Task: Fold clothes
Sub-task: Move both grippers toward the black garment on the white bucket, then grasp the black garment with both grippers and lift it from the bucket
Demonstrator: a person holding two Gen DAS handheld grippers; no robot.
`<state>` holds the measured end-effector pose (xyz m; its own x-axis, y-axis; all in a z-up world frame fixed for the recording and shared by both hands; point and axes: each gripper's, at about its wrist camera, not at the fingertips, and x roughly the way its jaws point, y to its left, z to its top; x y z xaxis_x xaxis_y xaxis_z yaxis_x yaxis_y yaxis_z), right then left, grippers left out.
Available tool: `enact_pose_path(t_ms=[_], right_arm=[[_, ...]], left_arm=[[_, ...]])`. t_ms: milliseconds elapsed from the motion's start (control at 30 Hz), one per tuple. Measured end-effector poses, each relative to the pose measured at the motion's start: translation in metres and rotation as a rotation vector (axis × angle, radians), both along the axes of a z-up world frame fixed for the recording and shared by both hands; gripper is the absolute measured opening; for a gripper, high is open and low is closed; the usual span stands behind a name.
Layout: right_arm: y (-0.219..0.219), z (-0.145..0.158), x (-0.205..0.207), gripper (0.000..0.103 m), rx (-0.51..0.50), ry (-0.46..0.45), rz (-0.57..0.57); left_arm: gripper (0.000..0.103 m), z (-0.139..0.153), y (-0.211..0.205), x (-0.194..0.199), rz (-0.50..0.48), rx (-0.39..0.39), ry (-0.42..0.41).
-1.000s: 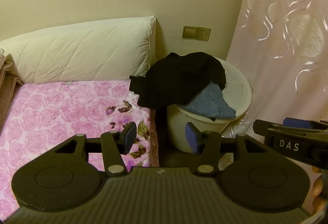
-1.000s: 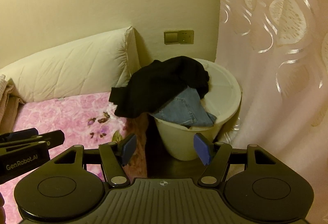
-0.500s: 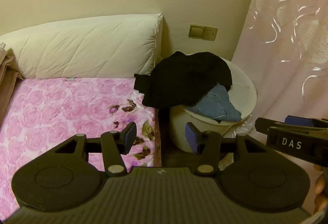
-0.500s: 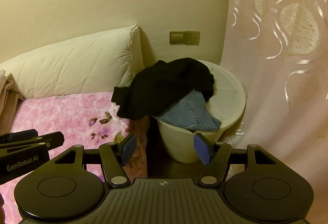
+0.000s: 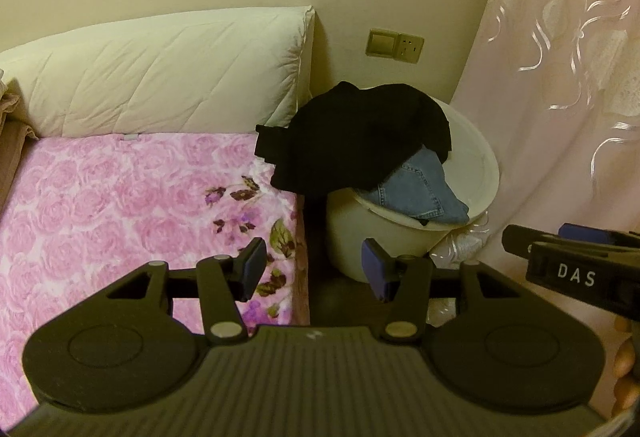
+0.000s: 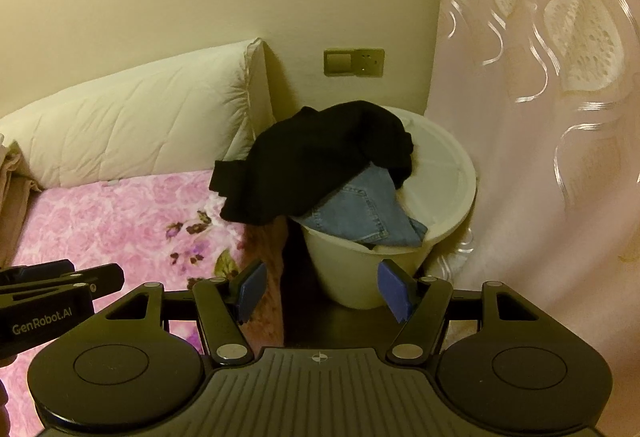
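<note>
A black garment (image 5: pixel 356 141) (image 6: pixel 316 161) drapes over the rim of a white laundry bucket (image 5: pixel 476 165) (image 6: pixel 448 173) and hangs toward the bed. Blue jeans (image 5: pixel 420 189) (image 6: pixel 360 213) lie under it in the bucket. My left gripper (image 5: pixel 314 269) is open and empty, hovering short of the bucket over the bed's edge. My right gripper (image 6: pixel 320 287) is also open and empty, in front of the bucket. Each gripper shows at the side of the other's view.
A bed with a pink rose-print cover (image 5: pixel 120 205) (image 6: pixel 120 213) lies left of the bucket, with a white pillow (image 5: pixel 160 73) against the wall. A pale patterned curtain (image 5: pixel 560 97) (image 6: pixel 540 117) hangs on the right. A wall socket (image 5: pixel 396 44) sits above the bucket.
The left wrist view has shifted slightly, so the bucket and clothes sit a little further right and lower in frame. The right view has barely changed. Both grippers stay open.
</note>
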<state>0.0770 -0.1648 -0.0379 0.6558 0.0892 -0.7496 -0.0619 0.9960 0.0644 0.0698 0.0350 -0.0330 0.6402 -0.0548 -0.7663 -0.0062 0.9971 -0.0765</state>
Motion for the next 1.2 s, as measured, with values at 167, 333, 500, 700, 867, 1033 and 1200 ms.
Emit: enact_pose_path(t_ms=[167, 333, 500, 700, 867, 1033, 1200], right_arm=[[-0.008, -0.002, 0.004, 0.065, 0.009, -0.004, -0.006], [-0.013, -0.009, 0.015, 0.065, 0.017, 0.011, 0.0], [-0.021, -0.018, 0.039, 0.065, 0.02, 0.03, 0.002], [-0.033, -0.031, 0.08, 0.065, 0.02, 0.063, 0.006], [-0.045, -0.042, 0.118, 0.065, 0.012, 0.103, 0.013], [-0.057, -0.056, 0.159, 0.065, 0.005, 0.137, 0.028], [-0.072, -0.079, 0.198, 0.065, 0.016, 0.174, 0.038]], left_arm=[[0.049, -0.002, -0.006, 0.005, -0.007, 0.008, 0.005], [0.049, -0.01, -0.012, 0.018, -0.003, 0.014, 0.024], [0.049, -0.018, -0.015, 0.042, 0.007, 0.017, 0.048], [0.049, -0.031, -0.024, 0.082, 0.011, 0.024, 0.09], [0.049, -0.046, -0.034, 0.121, 0.01, 0.015, 0.144], [0.049, -0.065, -0.038, 0.16, 0.014, 0.005, 0.197], [0.049, -0.09, -0.034, 0.194, 0.027, -0.054, 0.25]])
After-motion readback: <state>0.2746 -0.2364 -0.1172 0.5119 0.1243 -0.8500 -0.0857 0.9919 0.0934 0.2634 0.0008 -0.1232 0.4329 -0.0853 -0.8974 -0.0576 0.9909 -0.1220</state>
